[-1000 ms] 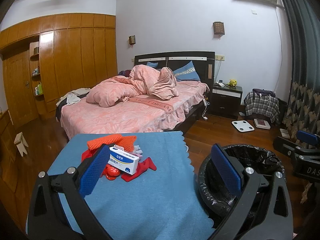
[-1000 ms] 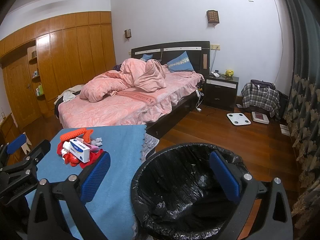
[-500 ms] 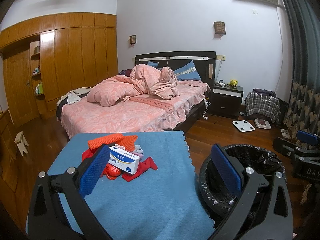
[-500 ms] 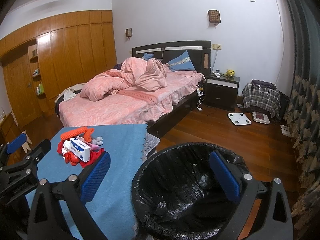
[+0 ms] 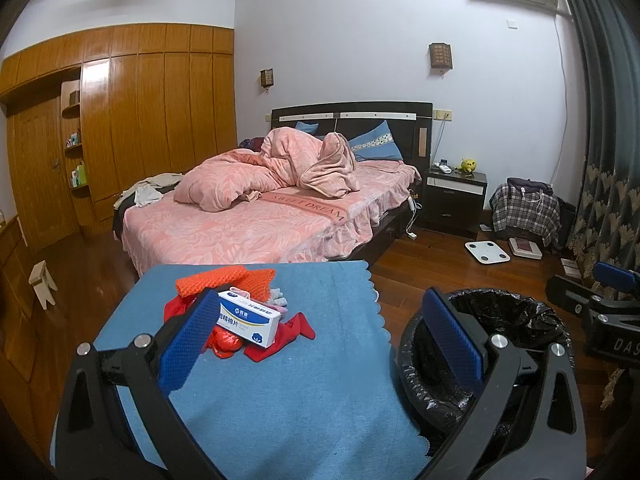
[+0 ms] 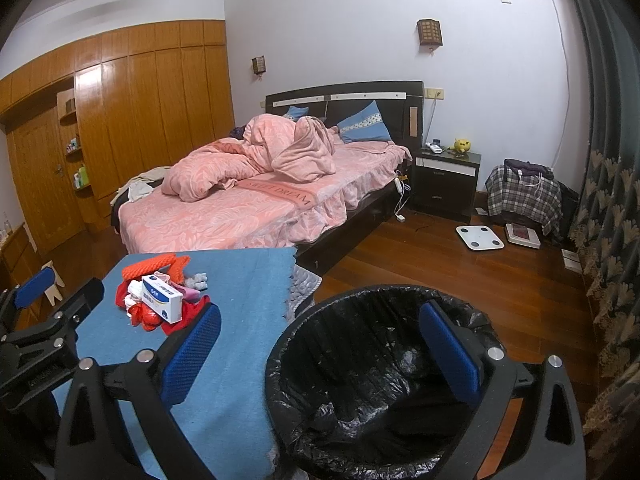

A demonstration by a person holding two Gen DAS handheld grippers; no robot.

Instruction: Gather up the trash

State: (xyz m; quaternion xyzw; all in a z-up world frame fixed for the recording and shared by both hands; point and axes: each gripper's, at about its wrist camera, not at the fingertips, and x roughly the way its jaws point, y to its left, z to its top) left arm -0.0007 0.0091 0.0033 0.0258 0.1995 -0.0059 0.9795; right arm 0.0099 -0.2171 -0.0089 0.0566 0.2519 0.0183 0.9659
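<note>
A pile of trash lies on a blue-covered table (image 5: 304, 392): a white and blue box (image 5: 249, 319), orange mesh (image 5: 224, 280), red wrappers (image 5: 280, 340) and small pink-white bits. It also shows in the right wrist view, with the box (image 6: 162, 298) on top. A bin lined with a black bag (image 6: 360, 380) stands right of the table, also seen in the left wrist view (image 5: 516, 320). My left gripper (image 5: 320, 340) is open and empty, just short of the pile. My right gripper (image 6: 320, 352) is open and empty above the bin's near rim.
A bed with pink bedding (image 5: 256, 216) stands behind the table. A dark nightstand (image 5: 454, 200), a white scale (image 5: 487, 251) and a plaid-covered heap (image 5: 524, 208) are on the wood floor at right. Curtains (image 6: 608, 220) hang at far right. Wooden wardrobes (image 5: 120, 120) line the left wall.
Both views have shifted very slightly; the grippers stay open and the trash pile has not moved.
</note>
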